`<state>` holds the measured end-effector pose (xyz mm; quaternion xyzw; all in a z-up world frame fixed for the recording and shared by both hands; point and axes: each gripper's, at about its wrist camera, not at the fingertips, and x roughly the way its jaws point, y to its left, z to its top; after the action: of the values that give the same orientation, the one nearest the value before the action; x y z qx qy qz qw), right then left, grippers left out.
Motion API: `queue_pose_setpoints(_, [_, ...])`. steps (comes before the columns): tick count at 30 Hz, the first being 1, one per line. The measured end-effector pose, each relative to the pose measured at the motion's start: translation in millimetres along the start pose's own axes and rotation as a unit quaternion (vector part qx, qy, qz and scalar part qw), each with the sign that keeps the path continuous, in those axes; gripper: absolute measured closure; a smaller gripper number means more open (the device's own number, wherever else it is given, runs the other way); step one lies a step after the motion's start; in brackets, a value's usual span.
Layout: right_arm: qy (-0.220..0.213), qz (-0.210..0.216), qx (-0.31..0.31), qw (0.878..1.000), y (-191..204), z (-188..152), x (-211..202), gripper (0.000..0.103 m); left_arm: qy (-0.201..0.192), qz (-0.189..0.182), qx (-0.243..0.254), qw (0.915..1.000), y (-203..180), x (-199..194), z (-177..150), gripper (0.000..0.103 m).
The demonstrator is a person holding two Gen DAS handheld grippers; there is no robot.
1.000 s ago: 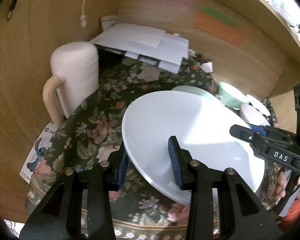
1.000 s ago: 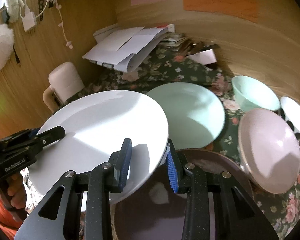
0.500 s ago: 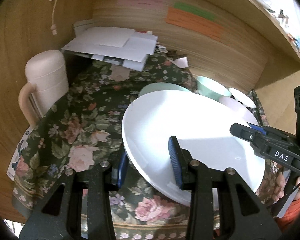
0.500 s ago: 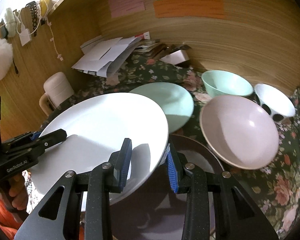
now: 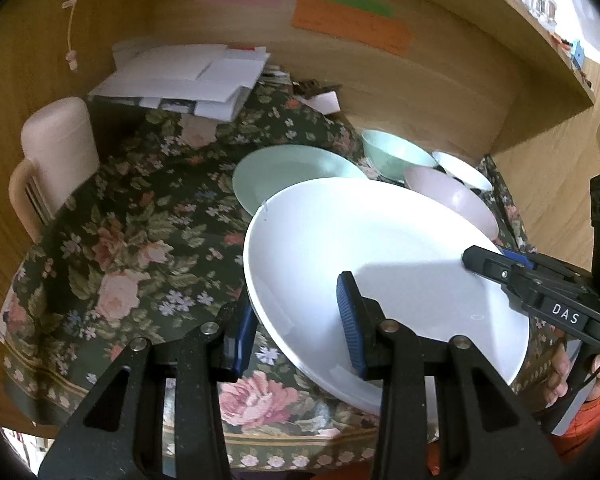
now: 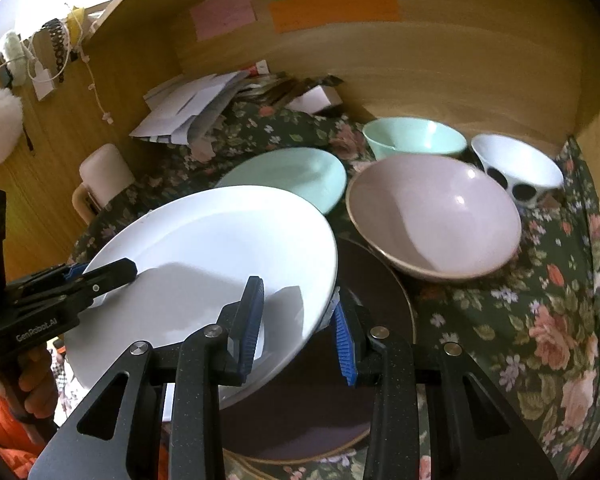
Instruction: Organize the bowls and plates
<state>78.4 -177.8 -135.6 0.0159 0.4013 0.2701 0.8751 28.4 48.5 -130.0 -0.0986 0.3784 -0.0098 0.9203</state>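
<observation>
A large white plate is held above the floral tablecloth by both grippers. My left gripper is shut on its near left rim; it also shows in the right wrist view. My right gripper is shut on its right rim; it also shows in the left wrist view. Under the plate lies a dark brown plate. Behind are a mint plate, a pink bowl, a mint bowl and a white spotted bowl.
A pink jug with a handle stands at the left. A pile of papers lies at the back left. A wooden wall with coloured notes closes the back and sides. The floral cloth is bare at the left.
Both grippers have lifted and drawn back with the white plate; more of the mint plate, pink bowl and brown plate shows now. Grips are unchanged.
</observation>
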Motion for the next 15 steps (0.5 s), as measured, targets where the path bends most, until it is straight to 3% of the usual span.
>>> queue_pose_setpoints(15, [0.026,0.002,0.036,0.999,-25,-23,9,0.073,0.035,-0.001,0.007,0.9994,-18,24,-17,0.064])
